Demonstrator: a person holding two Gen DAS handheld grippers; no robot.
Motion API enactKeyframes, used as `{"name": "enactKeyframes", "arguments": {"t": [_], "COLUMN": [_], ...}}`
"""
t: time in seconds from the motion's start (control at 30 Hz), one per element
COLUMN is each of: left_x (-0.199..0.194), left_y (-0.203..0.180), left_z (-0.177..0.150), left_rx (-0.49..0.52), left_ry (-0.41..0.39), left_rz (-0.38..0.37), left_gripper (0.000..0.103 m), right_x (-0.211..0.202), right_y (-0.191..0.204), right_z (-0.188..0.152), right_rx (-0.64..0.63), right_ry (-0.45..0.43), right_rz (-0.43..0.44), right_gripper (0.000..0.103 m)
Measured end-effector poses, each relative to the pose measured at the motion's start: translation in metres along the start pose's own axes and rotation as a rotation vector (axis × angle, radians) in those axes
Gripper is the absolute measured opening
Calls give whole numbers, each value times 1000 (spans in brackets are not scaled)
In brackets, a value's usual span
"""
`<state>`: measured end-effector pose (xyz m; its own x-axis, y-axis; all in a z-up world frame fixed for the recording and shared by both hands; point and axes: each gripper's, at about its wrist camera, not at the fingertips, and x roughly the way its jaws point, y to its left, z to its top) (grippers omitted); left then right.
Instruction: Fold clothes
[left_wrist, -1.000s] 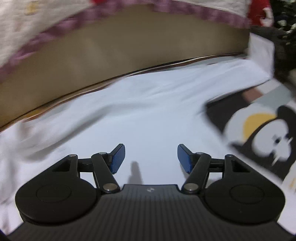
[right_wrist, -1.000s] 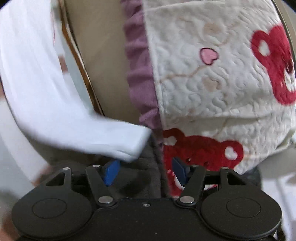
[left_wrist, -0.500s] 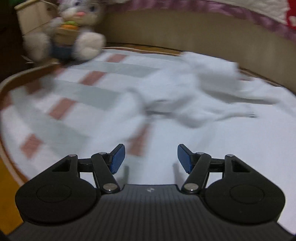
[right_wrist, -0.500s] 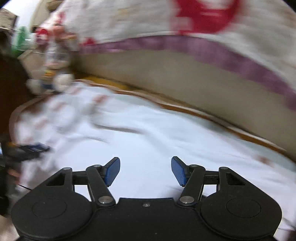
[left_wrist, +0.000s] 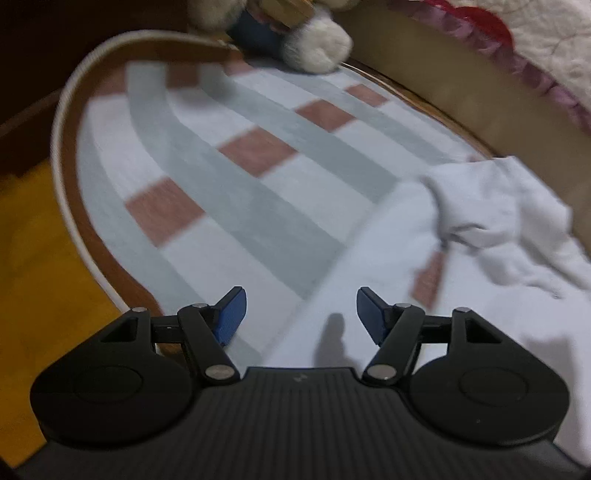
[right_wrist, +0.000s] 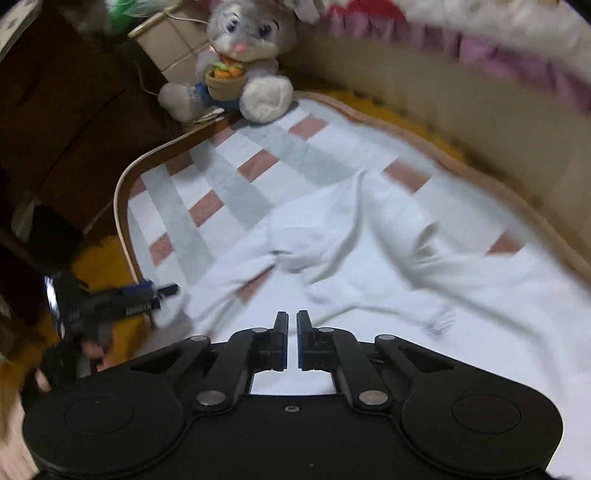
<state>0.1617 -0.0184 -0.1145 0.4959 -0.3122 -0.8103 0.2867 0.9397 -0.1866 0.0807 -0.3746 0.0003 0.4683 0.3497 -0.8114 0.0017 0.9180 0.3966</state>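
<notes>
**White garment spread on the checked mat, one gripper wide, one nearly closed**

We hold the left gripper (left_wrist: 299, 314) low over the near left edge of the white garment (left_wrist: 461, 236), its blue fingers (left_wrist: 231, 314) spread wide with nothing between them. The cloth lies rumpled on a checked mat (left_wrist: 229, 177) of grey, white and reddish squares, bunched into folds toward the far right, close to the tan wall (left_wrist: 461, 96) of the bed or sofa. In the right wrist view, the garment (right_wrist: 369, 236) stretches across the mat (right_wrist: 229, 188) with creases running away from us. Our right gripper (right_wrist: 291, 328) hovers over its near part, fingers drawn almost together with only a thin gap; we cannot tell whether any fabric is pinched there. A plush rabbit (right_wrist: 236, 62) sits at the mat's far corner, holding a small pot. At the left, the other gripper (right_wrist: 122, 299) shows beside the mat's edge, gripped by a hand (right_wrist: 70, 354).
</notes>
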Motion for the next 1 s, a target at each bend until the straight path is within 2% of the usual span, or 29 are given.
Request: {"name": "enactKeyframes", "arguments": {"t": [0.03, 0.07, 0.2, 0.27, 0.3, 0.37, 0.43, 0.47, 0.53, 0.63, 0.73, 0.77, 0.83, 0.93, 1.0], "left_x": [-1, -1, 4, 10, 13, 15, 14, 12, 8, -2, -13, -13, -13, -1, 6], "left_y": [-1, -6, -23, -31, -34, -31, -24, -21, -20, -22, -14, -11, -6, 4, 11], "left_z": [-5, -12, -36, -42, -44, -42, -40, -38, -33, -24, 2, 12, 31, 47, 58], "left_rx": [25, 79, 270, 336, 359, 354, 317, 310, 305, 340, 298, 284, 253, 198, 161], "left_ry": [16, 35, 89, 96, 95, 75, 51, 39, -13, -169, -383, -424, -500, -556, -593], "left_rz": [-8, 16, 105, 142, 160, 186, 170, 142, 127, 244, 387, 401, 425, 430, 434], "left_gripper": [67, 67, 69, 70, 80, 81, 47, 4, 3, 3, 3, 3, 3, 3, 3], "right_x": [11, 18, 42, 46, 46, 43, 38, 36, 32, 30, 52, 60, 78, 103, 119], "right_y": [6, 9, 16, 18, 18, 17, 17, 15, 10, -2, -14, -18, -20, -19, -23], "right_z": [1, 1, -6, -7, -7, -4, -1, 0, 1, -7, -24, -30, -38, -49, -50], "right_rx": [1, 14, 94, 43, 9, -46, -86, -76, -31, 184, 378, 441, 456, 402, 397], "right_ry": [15, 20, 22, 21, 11, -12, -39, -56, -91, -173, -246, -270, -334, -478, -526], "right_rz": [-4, 11, 102, 59, 21, -43, -93, -90, -62, 5, 102, 134, 131, 44, -36], "right_gripper": [10, 12, 12, 23, 24, 25, 27, 29, 32, 46, 47, 47, 47, 48, 49]}}
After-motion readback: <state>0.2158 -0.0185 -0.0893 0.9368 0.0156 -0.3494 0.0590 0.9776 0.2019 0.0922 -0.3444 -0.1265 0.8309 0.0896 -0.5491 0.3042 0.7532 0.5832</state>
